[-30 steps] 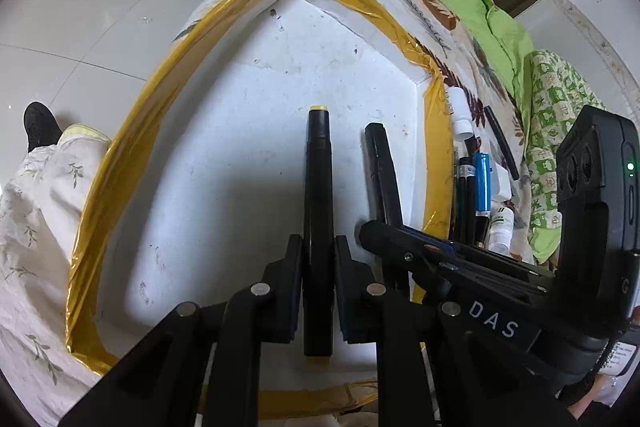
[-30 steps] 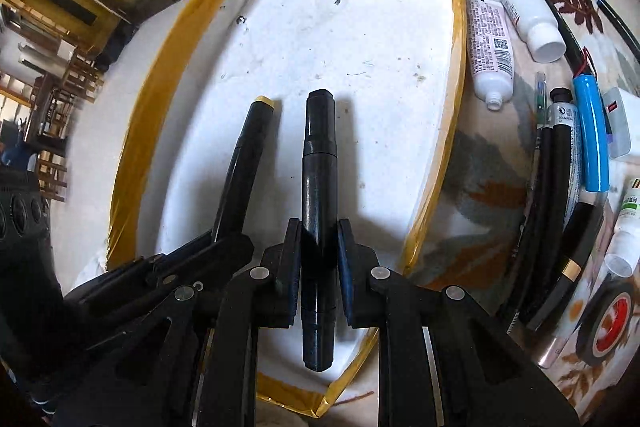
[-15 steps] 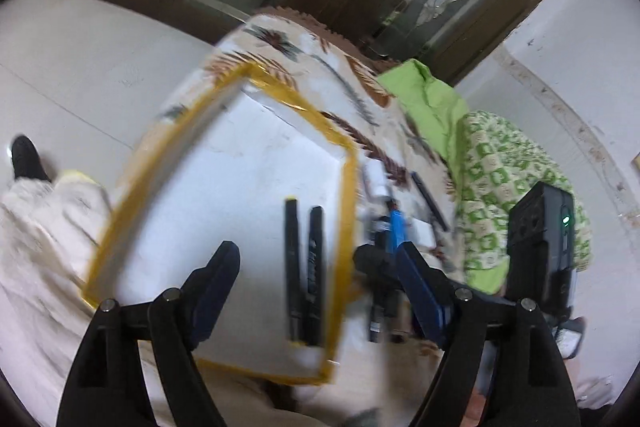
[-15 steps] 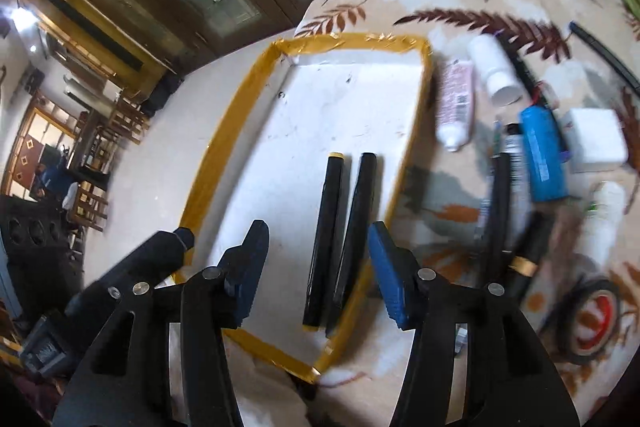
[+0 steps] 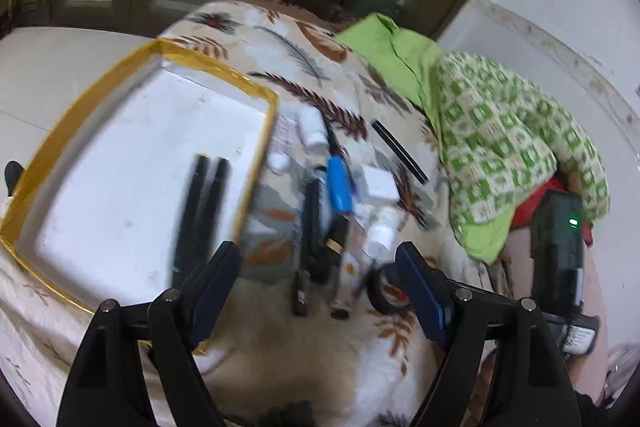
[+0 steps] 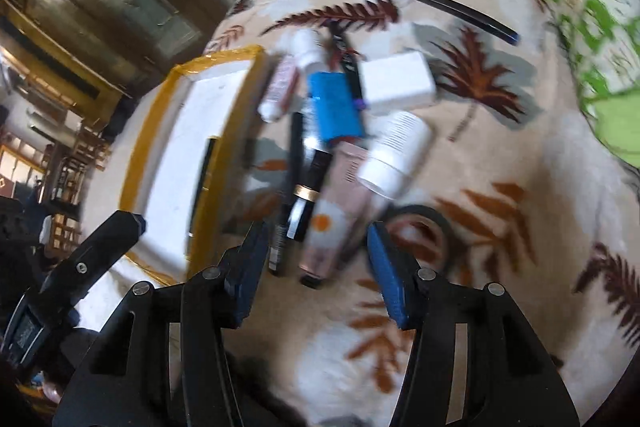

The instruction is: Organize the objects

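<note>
A white tray with a yellow taped rim (image 5: 256, 163) lies on a leaf-patterned cloth, and two black pens (image 5: 202, 195) lie side by side in it. The tray also shows in the right wrist view (image 6: 212, 163). To its right is a heap: a blue tube (image 5: 339, 183), a white box (image 5: 378, 183), white bottles (image 5: 314, 127), black pens (image 5: 310, 211), a pink tube (image 6: 340, 203), a tape roll (image 5: 390, 291). My left gripper (image 5: 320, 291) is open and empty above the heap's near end. My right gripper (image 6: 316, 267) is open and empty over the pink tube.
A green checked cloth (image 5: 500, 147) is piled at the right of the table. A lone black pen (image 5: 400, 151) lies apart from the heap. Dark wooden doors stand behind the table. The left gripper's body (image 6: 80, 267) shows at the left in the right wrist view.
Both grippers let go of their black pens in the tray, opened, lifted back and swung right toward the heap of loose objects.
</note>
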A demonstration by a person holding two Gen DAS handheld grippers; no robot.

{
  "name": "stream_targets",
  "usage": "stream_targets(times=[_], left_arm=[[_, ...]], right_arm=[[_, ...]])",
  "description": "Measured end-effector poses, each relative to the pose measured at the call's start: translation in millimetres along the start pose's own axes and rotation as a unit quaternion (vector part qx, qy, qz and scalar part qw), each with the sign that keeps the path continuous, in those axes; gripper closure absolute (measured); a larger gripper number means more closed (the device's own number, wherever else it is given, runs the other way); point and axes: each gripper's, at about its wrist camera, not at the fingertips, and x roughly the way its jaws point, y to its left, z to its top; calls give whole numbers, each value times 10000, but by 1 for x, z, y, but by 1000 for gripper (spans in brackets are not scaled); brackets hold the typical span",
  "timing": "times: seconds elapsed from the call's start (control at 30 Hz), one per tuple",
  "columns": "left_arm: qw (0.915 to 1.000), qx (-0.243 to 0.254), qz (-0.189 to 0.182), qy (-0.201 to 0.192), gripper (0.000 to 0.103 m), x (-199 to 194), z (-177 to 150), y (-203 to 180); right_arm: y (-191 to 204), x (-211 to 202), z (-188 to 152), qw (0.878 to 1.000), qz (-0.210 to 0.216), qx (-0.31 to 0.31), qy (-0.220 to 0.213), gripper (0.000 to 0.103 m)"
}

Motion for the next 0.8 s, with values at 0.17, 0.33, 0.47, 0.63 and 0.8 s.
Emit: stream_targets(times=[0.17,0.33,0.47,0.63,0.8], left_arm=[[9988,308,-44,386,22,12,-9,-25],[9962,486,42,715,22,27,-14,-38],[9951,492,-90,854,22,35,-12,-39],[9930,637,-180,975,22,51,4,-42],[9935,259,-272,1072,24,61,-1,-15]], right_arm=[[-16,5,-12,9989,292,194,315,51],[-16,2,-23,9994,181,55,305,51],[-11,-2,-24,9994,227,-134,218,51],[-14,-11,-20,9996,212,-125,135,51],[-18,-13,-16,9997,-61,-248,56,51]])
